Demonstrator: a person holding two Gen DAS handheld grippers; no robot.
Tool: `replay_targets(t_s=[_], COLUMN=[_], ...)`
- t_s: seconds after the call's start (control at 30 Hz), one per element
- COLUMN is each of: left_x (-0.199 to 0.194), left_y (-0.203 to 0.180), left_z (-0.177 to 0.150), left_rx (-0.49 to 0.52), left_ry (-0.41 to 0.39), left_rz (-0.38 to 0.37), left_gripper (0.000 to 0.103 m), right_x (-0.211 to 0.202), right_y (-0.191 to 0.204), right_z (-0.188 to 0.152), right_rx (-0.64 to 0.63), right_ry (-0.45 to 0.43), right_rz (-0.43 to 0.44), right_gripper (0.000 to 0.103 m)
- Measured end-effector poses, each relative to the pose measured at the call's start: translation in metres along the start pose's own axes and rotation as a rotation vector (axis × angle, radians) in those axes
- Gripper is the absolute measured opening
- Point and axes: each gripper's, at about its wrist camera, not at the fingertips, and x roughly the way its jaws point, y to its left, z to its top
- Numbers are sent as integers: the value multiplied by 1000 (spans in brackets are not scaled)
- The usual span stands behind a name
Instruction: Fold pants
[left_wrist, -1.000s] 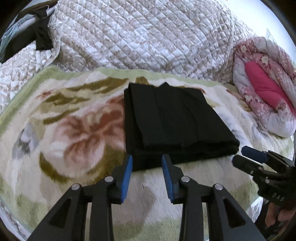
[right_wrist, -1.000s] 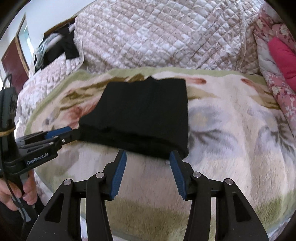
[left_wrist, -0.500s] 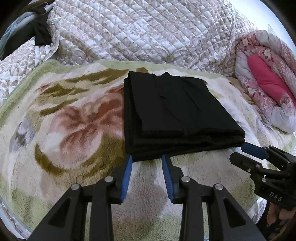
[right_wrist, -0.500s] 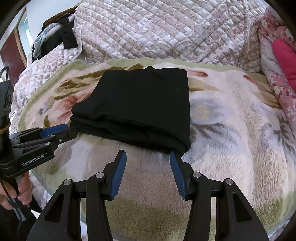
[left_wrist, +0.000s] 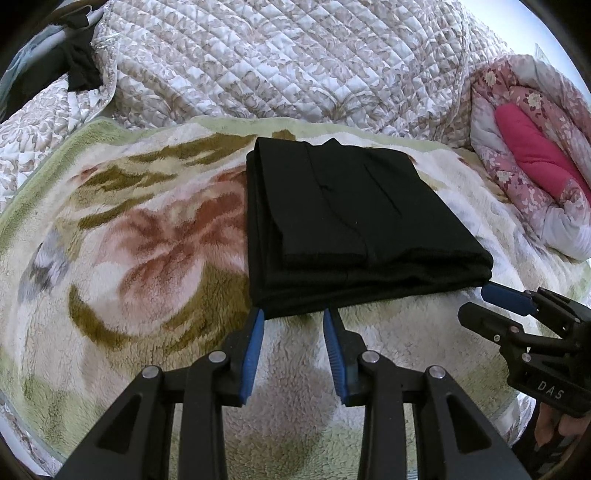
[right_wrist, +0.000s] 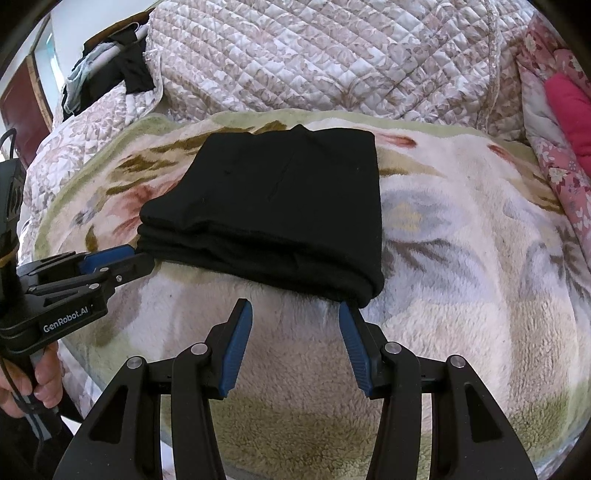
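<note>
Your folded black fabric pants (left_wrist: 354, 225) lie in a neat stacked rectangle on the fleecy floral blanket (left_wrist: 122, 251) — folding looks essentially done. Left gripper (left_wrist: 293, 314) and right gripper (right_wrist: 295, 306) hover just before its near edge, jaws apart, empty — perhaps a final tidy remains.

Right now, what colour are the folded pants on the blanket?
Plain black pants, with no visible pattern; clearest in the left wrist view.

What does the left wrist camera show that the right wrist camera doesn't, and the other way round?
Only the left wrist view shows the layered near edges on top of the folded black pants. Only the right wrist view shows the hand holding the left gripper, and a dark red panel. Both share the floral blanket, quilt and open right gripper.
</note>
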Motion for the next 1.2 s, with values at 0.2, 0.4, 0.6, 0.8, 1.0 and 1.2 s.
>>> replay_targets(t_s=[0.2,0.4,0.6,0.8,1.0,1.2], left_x=[2,5,6,6,6,7], left_y=[0,0,-1,-1,-2,-4], left_z=[-1,-2,-3,-2,-3,-5], left_rx=[9,10,11,13,13,16], left_ry=[10,23,26,27,29,31], left_rz=[4,8,10,10,9,9], left_gripper=[36,37,38,38,42,44], right_x=[1,4,5,5,5,6], right_y=[1,1,2,1,1,2], right_z=[-1,-2,-2,-3,-3,-3], right_rx=[-1,-3,-2,-4,-4,-5], right_ry=[6,18,19,20,20,20], right_rz=[-3,-3,-5,-4,-5,-4], right_gripper=[50,50,50,50,51,54])
